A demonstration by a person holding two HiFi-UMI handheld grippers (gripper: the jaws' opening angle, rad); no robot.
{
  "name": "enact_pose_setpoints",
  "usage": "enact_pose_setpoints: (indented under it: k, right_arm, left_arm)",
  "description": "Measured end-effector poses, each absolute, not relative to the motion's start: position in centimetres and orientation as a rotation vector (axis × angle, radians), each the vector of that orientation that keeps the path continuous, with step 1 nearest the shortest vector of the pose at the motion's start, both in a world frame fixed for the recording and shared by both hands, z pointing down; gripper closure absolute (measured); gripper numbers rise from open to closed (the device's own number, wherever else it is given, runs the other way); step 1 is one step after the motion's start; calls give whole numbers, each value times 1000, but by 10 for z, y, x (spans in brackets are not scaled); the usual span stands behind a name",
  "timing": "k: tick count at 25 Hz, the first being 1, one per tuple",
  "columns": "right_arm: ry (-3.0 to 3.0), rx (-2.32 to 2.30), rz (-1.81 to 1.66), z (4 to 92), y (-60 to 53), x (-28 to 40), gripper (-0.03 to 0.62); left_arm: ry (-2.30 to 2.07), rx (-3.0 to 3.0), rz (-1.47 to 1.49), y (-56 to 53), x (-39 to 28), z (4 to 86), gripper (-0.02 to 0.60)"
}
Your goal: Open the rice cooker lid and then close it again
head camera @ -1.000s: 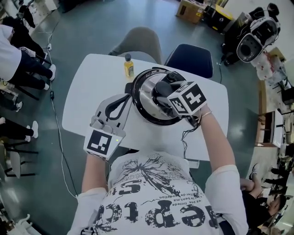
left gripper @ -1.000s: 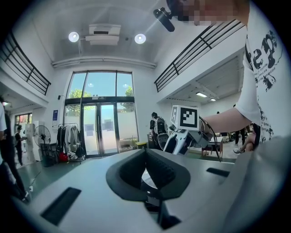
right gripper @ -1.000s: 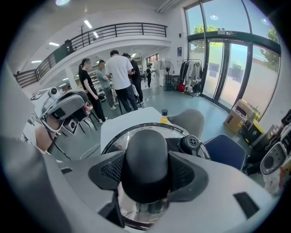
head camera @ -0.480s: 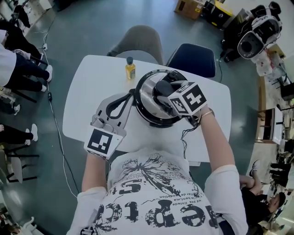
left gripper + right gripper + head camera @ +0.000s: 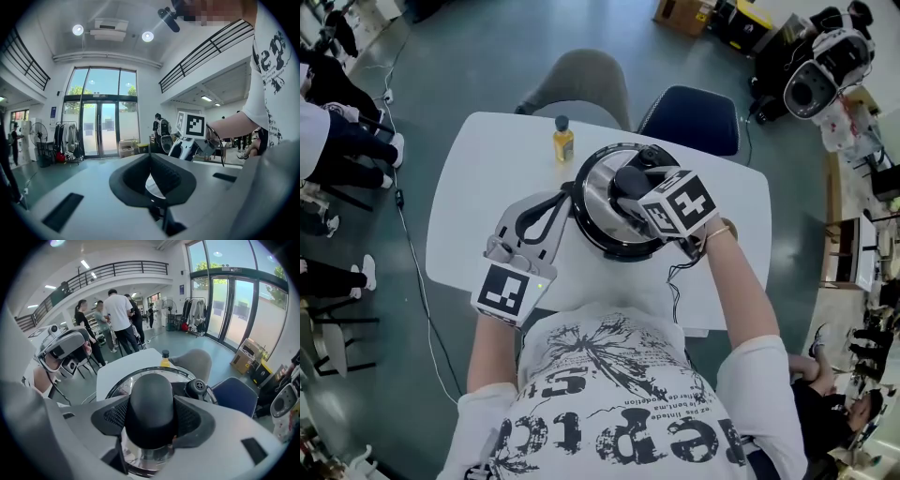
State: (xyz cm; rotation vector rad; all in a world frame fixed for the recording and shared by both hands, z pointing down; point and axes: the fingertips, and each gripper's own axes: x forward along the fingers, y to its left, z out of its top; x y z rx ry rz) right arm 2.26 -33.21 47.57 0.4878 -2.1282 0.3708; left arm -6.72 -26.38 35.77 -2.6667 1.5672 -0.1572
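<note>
A rice cooker with a round steel lid stands mid-table. The lid lies on the pot. My right gripper comes down from above, shut on the lid's black knob, which fills the space between its pads. The steel lid shows under the knob. My left gripper lies level at the cooker's left. Its tips are pinched together at the black side handle. In the left gripper view the pads meet at their tips, with a sliver of steel behind them.
A small yellow bottle stands on the white table behind the cooker's left. A grey chair and a blue chair stand at the far edge. A cable hangs over the near edge. People stand off to the left.
The right gripper and the knob have edged slightly left in the head view. Both grips look the same and the lid still lies on the pot.
</note>
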Motion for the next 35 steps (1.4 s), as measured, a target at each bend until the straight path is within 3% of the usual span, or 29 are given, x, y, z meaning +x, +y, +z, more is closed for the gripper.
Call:
enact_pose_setpoints:
  k: [9,14,21,31,35]
  right_arm:
    - [-2191,522,301,470,-331,24,294]
    - [-2328,605,249,445,-334,21,215]
    - [-2568,733,174,387,-317,38,331]
    - [-2845,967,88,340,-274,96,572]
    - [-2900,1009,-15,332,-255,108,579]
  left_arm:
    - [1547,-2669,-160,-252,-50,353,568]
    - [1569,-2665,-160,-245,-47,354,568]
    - [1594,-2646,-165,-232,-32,344,568]
    - [1608,-2607,-129,-212,-10,327,568]
    - [1589,-2605,-142,-206,1,324,568]
